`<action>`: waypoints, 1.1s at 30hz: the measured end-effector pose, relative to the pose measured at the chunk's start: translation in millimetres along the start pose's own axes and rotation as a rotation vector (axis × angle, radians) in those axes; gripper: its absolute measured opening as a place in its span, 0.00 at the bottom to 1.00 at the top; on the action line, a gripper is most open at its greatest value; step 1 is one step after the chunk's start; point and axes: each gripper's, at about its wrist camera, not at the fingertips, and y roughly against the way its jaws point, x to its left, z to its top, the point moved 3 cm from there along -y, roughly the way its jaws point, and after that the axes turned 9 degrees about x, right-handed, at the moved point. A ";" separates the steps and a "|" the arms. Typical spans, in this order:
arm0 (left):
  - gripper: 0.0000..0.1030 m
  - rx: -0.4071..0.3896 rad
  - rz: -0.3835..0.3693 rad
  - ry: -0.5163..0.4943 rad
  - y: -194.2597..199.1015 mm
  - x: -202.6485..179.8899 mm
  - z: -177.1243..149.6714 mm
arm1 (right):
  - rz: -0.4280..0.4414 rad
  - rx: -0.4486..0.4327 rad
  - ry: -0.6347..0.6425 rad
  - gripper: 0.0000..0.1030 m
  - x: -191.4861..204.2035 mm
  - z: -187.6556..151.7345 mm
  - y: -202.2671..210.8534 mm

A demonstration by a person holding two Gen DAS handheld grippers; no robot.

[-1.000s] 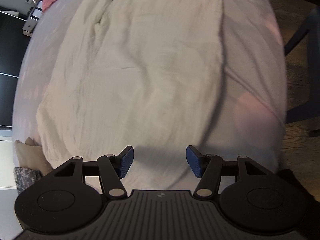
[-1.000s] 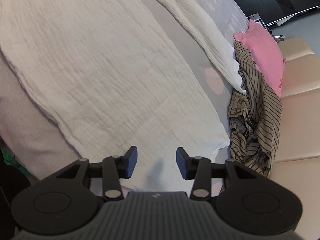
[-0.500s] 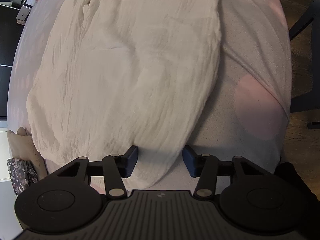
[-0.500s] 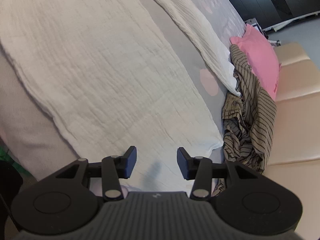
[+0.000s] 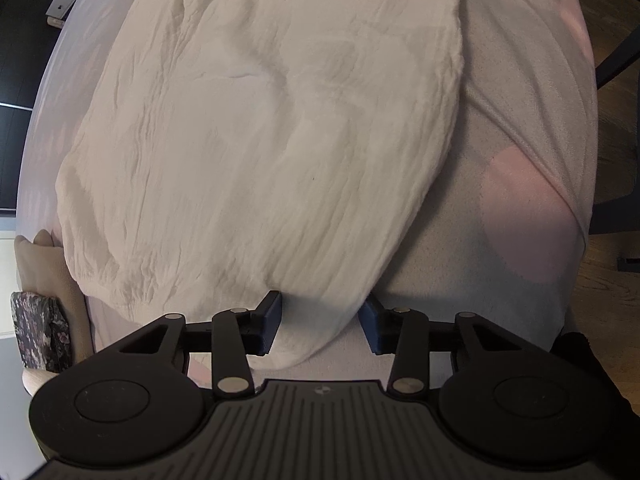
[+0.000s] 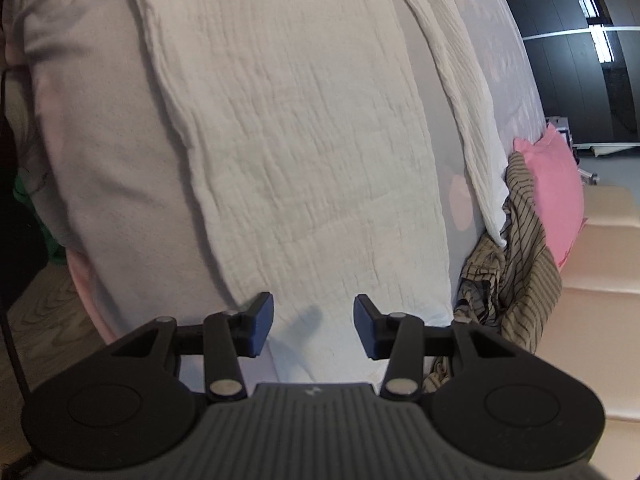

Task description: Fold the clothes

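A cream crinkled garment [image 5: 272, 128] lies spread flat on a pale grey sheet [image 5: 516, 120]. In the left wrist view its near corner reaches down between the fingers of my left gripper [image 5: 319, 324], which stands open just above that corner. In the right wrist view the same cream garment [image 6: 304, 168] runs away from me, a long sleeve [image 6: 460, 92] stretched along its right side. My right gripper [image 6: 314, 326] is open over the garment's near hem, nothing held between its blue pads.
A striped olive garment [image 6: 516, 264] lies crumpled at the right, next to a pink garment [image 6: 556, 196] and a beige padded surface [image 6: 600, 320]. A dark chair [image 5: 616, 128] and wood floor flank the bed's right edge. A patterned cloth [image 5: 36, 328] sits at the lower left.
My left gripper has slid toward the garment's near corner, which now lies between its narrowed fingers. My right gripper has swung, turning the view so the garment runs straight ahead.
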 end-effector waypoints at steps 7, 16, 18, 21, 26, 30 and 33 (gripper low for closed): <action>0.44 0.013 -0.004 0.006 -1.6 10.7 -0.7 | -0.014 0.018 0.142 0.28 22.1 -0.4 -5.0; 0.06 -0.019 -0.093 0.195 12.6 31.8 -9.0 | -0.139 0.036 -0.014 0.05 -10.7 2.4 -4.5; 0.05 -0.042 -0.111 0.271 19.5 42.0 -11.9 | -0.177 0.045 -0.106 0.05 -25.3 2.8 -4.4; 0.05 -0.090 -0.117 0.395 30.6 65.4 -13.8 | -0.201 0.053 -0.257 0.05 -49.9 4.7 -2.9; 0.04 -0.150 -0.117 0.551 52.6 94.9 -16.8 | -0.264 0.041 -0.395 0.05 -86.1 16.2 1.9; 0.03 -0.162 -0.109 0.633 57.6 118.3 -15.5 | -0.300 0.043 -0.441 0.04 -114.2 33.8 1.1; 0.03 -0.172 -0.111 0.701 59.8 139.5 -15.0 | -0.326 0.045 -0.472 0.04 -135.2 47.6 0.2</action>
